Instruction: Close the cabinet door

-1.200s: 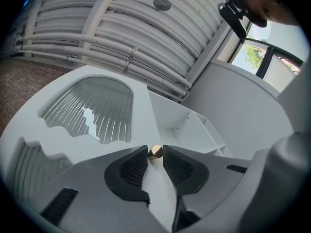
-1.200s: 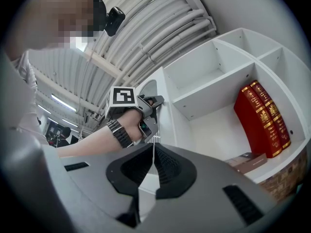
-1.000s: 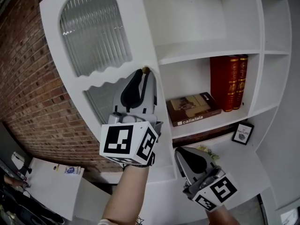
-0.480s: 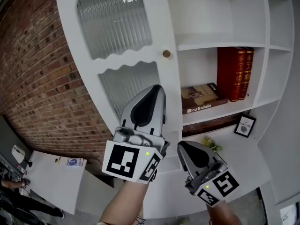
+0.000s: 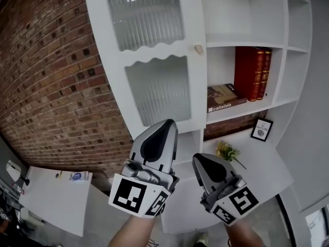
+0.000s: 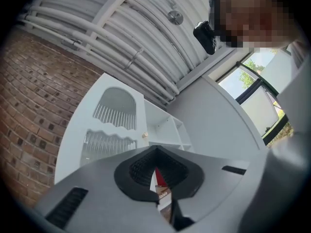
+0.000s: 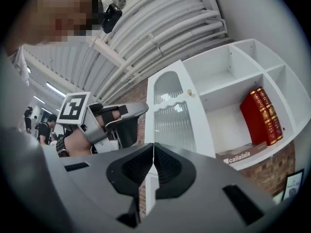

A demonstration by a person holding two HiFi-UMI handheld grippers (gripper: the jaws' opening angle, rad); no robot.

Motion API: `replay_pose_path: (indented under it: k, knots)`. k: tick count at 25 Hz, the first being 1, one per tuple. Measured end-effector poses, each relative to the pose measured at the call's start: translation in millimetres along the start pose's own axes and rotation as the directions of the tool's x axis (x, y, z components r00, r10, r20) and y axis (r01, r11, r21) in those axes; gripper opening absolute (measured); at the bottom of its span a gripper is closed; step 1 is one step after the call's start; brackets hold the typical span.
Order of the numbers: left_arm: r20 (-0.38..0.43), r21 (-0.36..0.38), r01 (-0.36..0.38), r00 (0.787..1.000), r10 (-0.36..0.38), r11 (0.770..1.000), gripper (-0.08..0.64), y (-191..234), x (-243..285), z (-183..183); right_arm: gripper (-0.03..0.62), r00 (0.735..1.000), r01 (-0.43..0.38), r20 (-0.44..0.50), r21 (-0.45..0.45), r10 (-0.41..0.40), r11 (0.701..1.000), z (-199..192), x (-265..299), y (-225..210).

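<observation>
In the head view, the white cabinet door, with two ribbed glass panes, lies swung in against the front of a white shelf unit. Whether it is fully home cannot be told. Its small round knob sits at the door's right edge, just beside the open shelves. A brick wall runs to the left. Upright red books stand on one shelf with a flat book lying beside them. Lower down are a small framed sign and a little plant. The left gripper points up towards the door's lower part, apart from it and well below the knob. The right gripper is just beside it, aimed at the shelves.

In the left gripper view, the jaws are brought together at their tips and hold nothing; a thin slit between the pads shows a sliver of the red books. The door and knob are seen beyond, well apart from the jaws.

In the right gripper view, the jaws are pressed together with only a hairline seam, empty. Past them stand the door, the red books and the flat book, and the left gripper with its marker cube is at the left
</observation>
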State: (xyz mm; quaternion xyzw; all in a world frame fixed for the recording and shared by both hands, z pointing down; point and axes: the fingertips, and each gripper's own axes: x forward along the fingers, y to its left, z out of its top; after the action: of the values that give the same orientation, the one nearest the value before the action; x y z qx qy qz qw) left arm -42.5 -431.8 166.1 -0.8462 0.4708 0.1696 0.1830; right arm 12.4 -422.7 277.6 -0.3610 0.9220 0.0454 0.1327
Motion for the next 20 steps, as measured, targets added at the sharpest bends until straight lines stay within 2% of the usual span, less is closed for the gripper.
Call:
replay_pose_path:
  k: [11,20]
  knots:
    - [-0.053,-0.08,0.051,0.997,-0.055,0.995,0.011,-11,-98,2,0.017,0.997,0.068,-0.021,-0.051,-0.069,0.996,-2,-15,78]
    - [-0.104,-0.139,0.037,0.993,-0.052,0.99,0.011,-21,-166,-6,0.017,0.996,0.088,-0.025,-0.072,-0.09,0.994,1,-27,124]
